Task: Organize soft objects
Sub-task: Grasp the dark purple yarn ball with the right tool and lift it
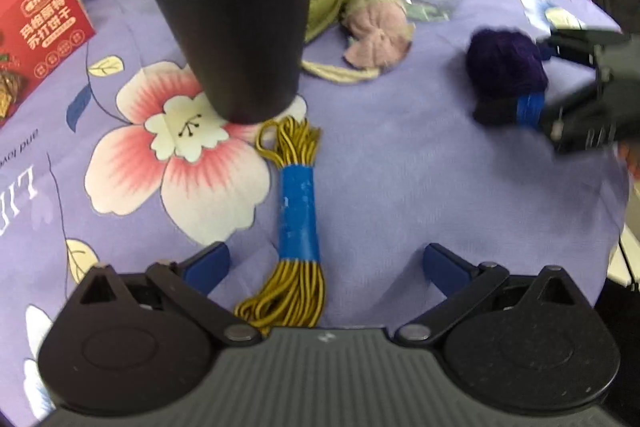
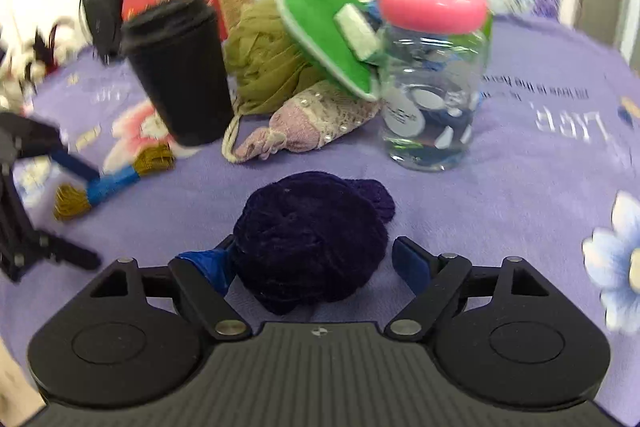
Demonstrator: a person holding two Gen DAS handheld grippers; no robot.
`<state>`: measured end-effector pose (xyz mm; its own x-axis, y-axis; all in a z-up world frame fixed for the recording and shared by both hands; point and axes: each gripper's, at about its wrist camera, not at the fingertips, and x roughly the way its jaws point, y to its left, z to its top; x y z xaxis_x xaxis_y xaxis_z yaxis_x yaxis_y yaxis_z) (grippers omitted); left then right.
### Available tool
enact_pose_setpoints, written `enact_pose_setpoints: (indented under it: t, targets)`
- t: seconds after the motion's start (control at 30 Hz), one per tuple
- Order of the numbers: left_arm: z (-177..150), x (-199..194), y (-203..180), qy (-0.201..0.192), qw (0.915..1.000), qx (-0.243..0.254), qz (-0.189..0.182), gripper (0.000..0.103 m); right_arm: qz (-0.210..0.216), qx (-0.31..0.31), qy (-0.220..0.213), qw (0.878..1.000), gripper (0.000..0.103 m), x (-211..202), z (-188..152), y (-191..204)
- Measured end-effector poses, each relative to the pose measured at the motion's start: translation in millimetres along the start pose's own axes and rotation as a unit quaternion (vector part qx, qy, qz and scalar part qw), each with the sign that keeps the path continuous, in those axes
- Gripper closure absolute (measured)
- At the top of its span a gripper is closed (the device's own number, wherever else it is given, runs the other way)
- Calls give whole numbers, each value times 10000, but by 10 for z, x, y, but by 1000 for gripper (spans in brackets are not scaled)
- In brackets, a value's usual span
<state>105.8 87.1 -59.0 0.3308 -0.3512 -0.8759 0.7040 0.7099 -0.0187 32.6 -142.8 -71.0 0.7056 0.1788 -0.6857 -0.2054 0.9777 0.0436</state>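
Both claws sit wide open w/ nothing gripped: left claw (image 1: 326,269) straddles the gold cord bundle (image 1: 294,223) lying flat on the counter (image 1: 400,163), right claw (image 2: 310,267) brackets the dark purple yarn ball (image 2: 310,241), left pad touching it. Looks like the pre-grasp step; next, prob. close on each w/o flattening it. Legible writing: only "and love" on the cloth; red box (image 1: 36,31) text Chinese, too blurred.
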Motion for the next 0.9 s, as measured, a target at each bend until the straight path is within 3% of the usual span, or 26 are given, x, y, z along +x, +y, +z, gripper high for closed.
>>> enact_pose_setpoints:
  t: [0.07, 0.2, 0.7, 0.9]
  targets:
    - [25, 11, 8, 34, 10000, -63, 7, 0, -106, -161, -82, 9998, 33, 9, -32, 37]
    - [-6, 14, -23, -22, 10000, -54, 65, 0, -27, 91, -366, 9993, 32, 4, -132, -31]
    - [-28, 43, -38, -78, 9998, 181, 89, 0, -269, 1, -217, 9994, 27, 108, -26, 49]
    - [-8, 34, -34, 99, 9999, 111, 65, 1, -261, 35, -160, 9995, 27, 98, -4, 41]
